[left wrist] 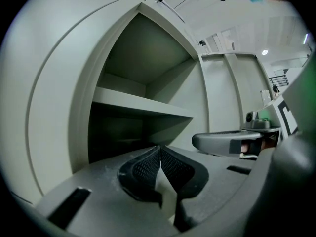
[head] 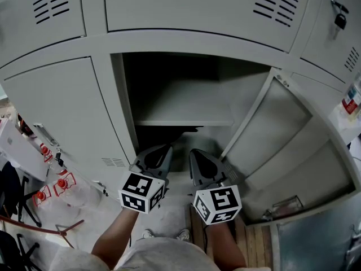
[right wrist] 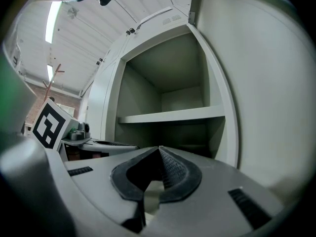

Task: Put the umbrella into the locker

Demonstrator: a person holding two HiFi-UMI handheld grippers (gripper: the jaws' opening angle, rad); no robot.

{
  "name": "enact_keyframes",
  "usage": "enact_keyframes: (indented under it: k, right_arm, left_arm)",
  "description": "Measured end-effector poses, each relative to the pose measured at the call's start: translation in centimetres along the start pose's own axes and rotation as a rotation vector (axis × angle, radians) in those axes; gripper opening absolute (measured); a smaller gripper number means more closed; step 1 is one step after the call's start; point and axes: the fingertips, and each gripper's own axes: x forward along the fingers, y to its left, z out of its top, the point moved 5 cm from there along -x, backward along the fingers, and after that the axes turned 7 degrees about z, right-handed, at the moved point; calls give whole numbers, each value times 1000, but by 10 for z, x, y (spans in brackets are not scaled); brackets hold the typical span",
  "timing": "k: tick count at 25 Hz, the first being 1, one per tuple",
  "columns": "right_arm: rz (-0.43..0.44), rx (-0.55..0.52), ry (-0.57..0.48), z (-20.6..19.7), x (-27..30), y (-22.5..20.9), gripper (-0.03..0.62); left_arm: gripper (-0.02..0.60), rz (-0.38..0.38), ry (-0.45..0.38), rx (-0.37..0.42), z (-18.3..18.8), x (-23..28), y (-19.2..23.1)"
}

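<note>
The grey locker stands open in front of me, its door swung out to the right. A shelf splits the inside. Beneath it the lower space is dark; a black shape lies at its front, too dim to identify as the umbrella. My left gripper and right gripper hover side by side just outside the opening, both level. In the left gripper view the left gripper has its jaws touching with nothing between them. The right gripper looks the same in its own view.
Closed locker doors surround the open one, with a padlock at the upper right. Red-capped bottles sit low on the left. The person's shoes stand on pale floor beside wooden boards.
</note>
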Motion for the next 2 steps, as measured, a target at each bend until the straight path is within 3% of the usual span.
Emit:
enact_keyframes:
  k: [2]
  right_arm:
    - [4, 0, 1, -1, 0, 0, 3]
  left_arm:
    - [11, -1, 4, -2, -1, 1, 0]
